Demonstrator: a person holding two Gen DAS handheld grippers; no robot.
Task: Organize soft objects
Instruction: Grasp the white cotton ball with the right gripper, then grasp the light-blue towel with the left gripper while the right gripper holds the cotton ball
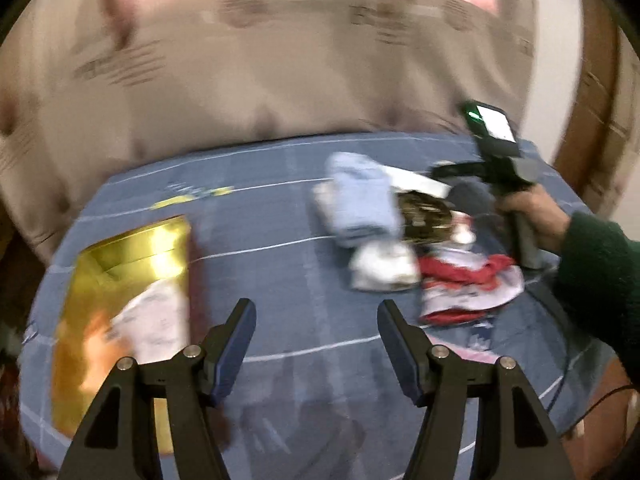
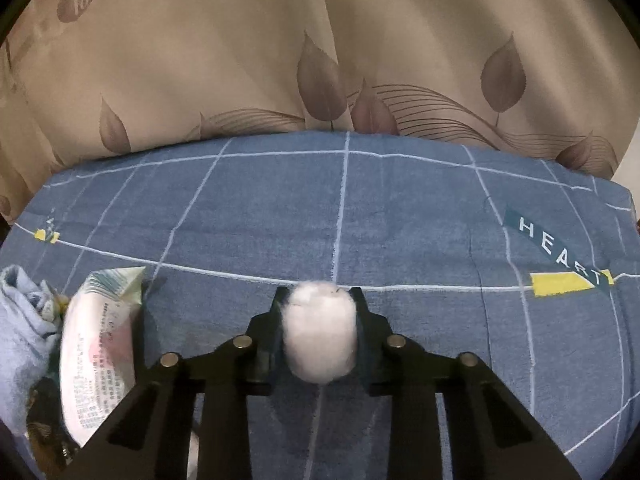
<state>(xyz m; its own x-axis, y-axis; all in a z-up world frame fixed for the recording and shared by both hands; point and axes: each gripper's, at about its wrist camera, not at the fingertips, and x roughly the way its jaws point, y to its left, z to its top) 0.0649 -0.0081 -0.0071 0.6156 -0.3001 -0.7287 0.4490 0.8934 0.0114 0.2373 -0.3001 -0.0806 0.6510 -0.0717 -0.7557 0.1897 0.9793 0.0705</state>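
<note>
While pinched: the white cotton ball (image 2: 321, 336) sits squarely between the right tongs (image 2: 320, 300), both pads pressing its sides.
Surface: blue checked bed sheet (image 2: 400, 220) beneath, curtain (image 2: 240, 60) behind.
Right hand (image 1: 528, 216): grips its handle, tongs tilted down over the pile of soft things (image 1: 400, 240).
Left tongs (image 1: 316, 312): wide apart, nothing between them.
Gold box (image 1: 128, 264): left of the left tongs, on the sheet.
Wipes packet (image 2: 100, 352): left of the right tongs.
</note>
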